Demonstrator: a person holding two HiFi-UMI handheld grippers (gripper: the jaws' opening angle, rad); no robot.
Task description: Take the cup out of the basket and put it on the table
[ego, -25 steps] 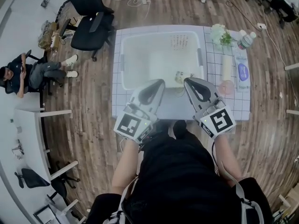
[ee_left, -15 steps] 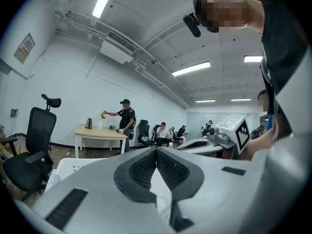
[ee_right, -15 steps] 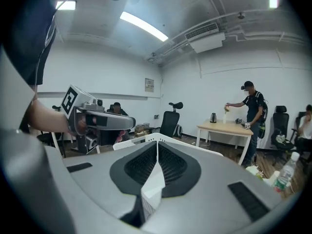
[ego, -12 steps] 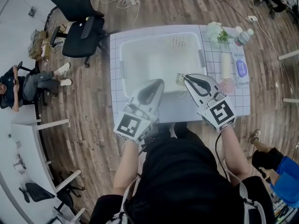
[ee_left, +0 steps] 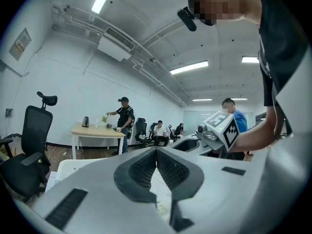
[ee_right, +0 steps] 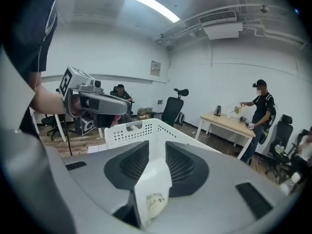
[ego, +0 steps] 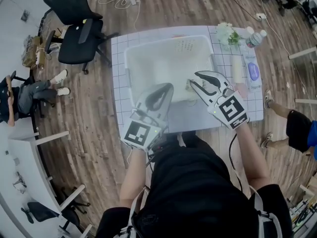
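Observation:
A white plastic basket [ego: 130, 68] stands on the table's white grid mat [ego: 198, 119]. Low in its near right corner lies a small patterned cup [ego: 190, 86]. My right gripper [ego: 194, 79] reaches over the basket's near rim above that cup, and its jaws are opening. In the right gripper view the cup [ee_right: 155, 204] shows low in the gap of the right gripper [ee_right: 157, 145], and the pads do not press on it. My left gripper [ego: 170, 87] hovers at the basket's near rim, shut and empty; in the left gripper view [ee_left: 156, 150] its tips touch.
Right of the basket the mat holds a bunch of white flowers [ego: 229, 33], a bottle [ego: 255, 37], a white roll [ego: 237, 71], a blue-labelled pack [ego: 253, 73] and a pink item [ego: 242, 90]. A black office chair [ego: 74, 33] stands left of the table. A person's legs [ego: 292, 130] are at the right.
The right gripper's jaws have parted and it has moved forward over the basket's near right corner. The left gripper has stayed put. A person has walked in at the right.

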